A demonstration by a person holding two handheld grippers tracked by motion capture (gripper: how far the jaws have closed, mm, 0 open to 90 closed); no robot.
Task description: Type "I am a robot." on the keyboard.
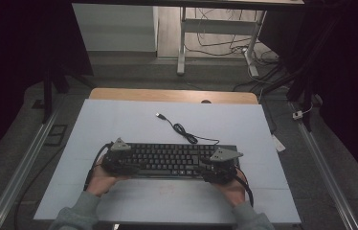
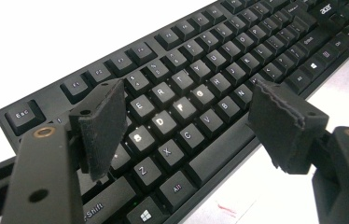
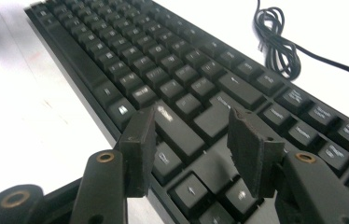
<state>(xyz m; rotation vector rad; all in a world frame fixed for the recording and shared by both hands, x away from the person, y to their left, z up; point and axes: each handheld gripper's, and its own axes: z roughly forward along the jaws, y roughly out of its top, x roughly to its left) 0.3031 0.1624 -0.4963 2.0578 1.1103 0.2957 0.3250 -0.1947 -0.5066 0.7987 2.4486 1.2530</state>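
**Inspector:** Location of the item?

**Assistant:** The keyboard (image 1: 170, 159) lies flat on the white table sheet (image 1: 134, 127), near the person's edge and parallel to it. Its cable (image 1: 184, 131) runs off the far side in a loose coil and ends in a free plug, connected to nothing.

**Inspector:** Grippers?

**Assistant:** The left gripper (image 2: 186, 119) sits over the keyboard's left end, jaws spread wide above the letter keys, nothing between the pads. The right gripper (image 3: 189, 140) sits over the right end near the arrow keys, jaws parted, pads clear of the keycaps as far as the right gripper view shows. Neither grips anything.

**Inspector:** Handling assessment?

**Assistant:** In my judgement a rigid plastic board, light for its length, unlikely to flex much if carried by both ends. The keycaps give under pressure and wobble, so they make a poor purchase; the smooth casing may slip on the pads.

**Inspector:** Recommended hold?

**Assistant:** Take the frame, not the keys: each gripper across the near edge at its own end, one pad under the rim, one on top. Lift both ends together to keep it level.

**Inspector:** Risks?

**Assistant:** The trailing cable could drag or snag on the sheet's edge. A one-ended lift would tip the board.
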